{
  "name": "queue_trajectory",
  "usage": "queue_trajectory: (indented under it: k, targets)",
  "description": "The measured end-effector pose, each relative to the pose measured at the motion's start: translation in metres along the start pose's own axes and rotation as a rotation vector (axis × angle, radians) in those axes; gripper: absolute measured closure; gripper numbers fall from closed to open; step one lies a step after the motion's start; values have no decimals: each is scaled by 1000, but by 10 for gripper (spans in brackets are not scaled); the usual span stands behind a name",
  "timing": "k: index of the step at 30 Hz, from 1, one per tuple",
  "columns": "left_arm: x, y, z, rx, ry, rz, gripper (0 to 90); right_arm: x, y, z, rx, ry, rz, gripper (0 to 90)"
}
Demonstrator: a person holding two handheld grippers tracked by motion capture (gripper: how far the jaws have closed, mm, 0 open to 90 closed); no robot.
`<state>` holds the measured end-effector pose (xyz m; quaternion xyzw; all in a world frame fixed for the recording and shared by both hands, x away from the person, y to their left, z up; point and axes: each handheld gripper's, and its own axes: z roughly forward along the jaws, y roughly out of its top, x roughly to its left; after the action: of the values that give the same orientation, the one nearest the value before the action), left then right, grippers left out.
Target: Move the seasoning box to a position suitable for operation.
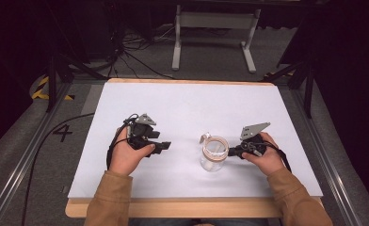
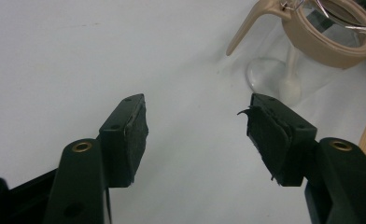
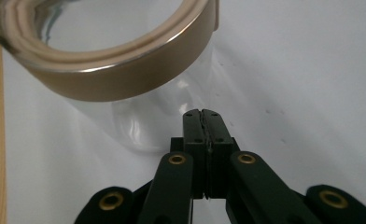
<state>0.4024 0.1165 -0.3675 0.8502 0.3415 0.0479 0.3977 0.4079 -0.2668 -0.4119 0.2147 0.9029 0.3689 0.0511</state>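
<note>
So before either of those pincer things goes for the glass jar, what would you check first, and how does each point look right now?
1. Jar standing upright on the white table: ok.
2. Left gripper open, nothing between its jaws: ok.
3. Right gripper ready to grasp: not ok, its jaws are pressed shut on nothing.
4. Right gripper's tips clear of the glass: cannot tell; they sit right at the jar's wall.
5. Open path from left gripper to jar: ok, bare table between them.
6. Tan band around the jar's mouth seated firmly: cannot tell.
</note>
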Motion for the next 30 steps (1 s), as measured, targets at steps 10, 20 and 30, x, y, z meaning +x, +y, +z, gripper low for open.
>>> queue_trajectory:
  k: [10, 20, 30]
  targets:
    - [-5, 11, 16, -18, -119, 75, 629, 25, 3, -1, 32, 23, -54, 900]
    - [-7, 18, 29, 0, -136, 108, 681, 36, 1, 0, 40, 56, -65, 900]
    - [-20, 29, 54, 3, -141, 198, 775, 36, -8, -13, 20, 8, -36, 900]
